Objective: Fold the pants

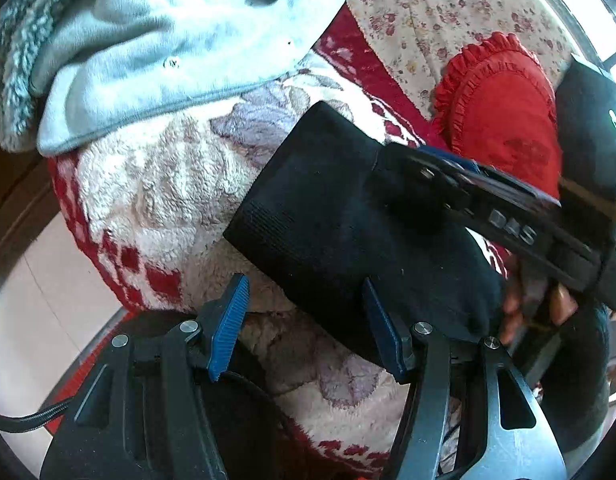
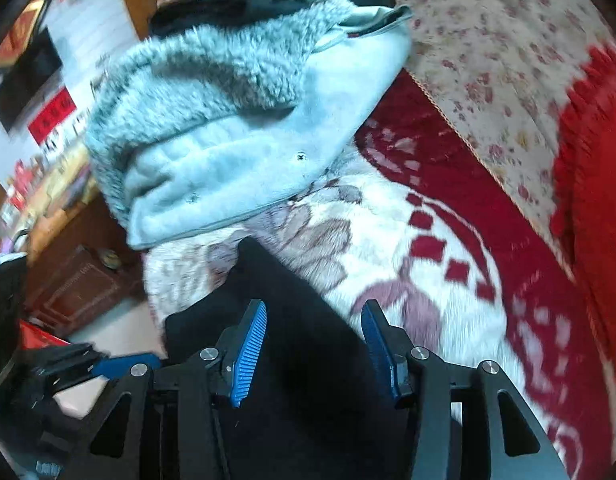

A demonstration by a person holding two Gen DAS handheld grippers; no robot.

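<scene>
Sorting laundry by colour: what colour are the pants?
Black; the pants show best in the left wrist view, lying folded on the blanket.

Home, prob. a bedroom or living rm. Bed or sofa w/ fleecy red-and-cream blanket [image 1: 156, 184], floral sheet [image 1: 439, 8], frilly red cushion [image 1: 503, 108]. Pale blue fleece-lined jacket [image 2: 236, 148] dumped on top. Right wrist view, blurry: dark wood cabinet [image 2: 80, 284], red paper banners [image 2: 54, 114] on white wall, dark screen [image 2: 28, 80], cluttered shelf. Pale tile floor [image 1: 48, 300].
</scene>
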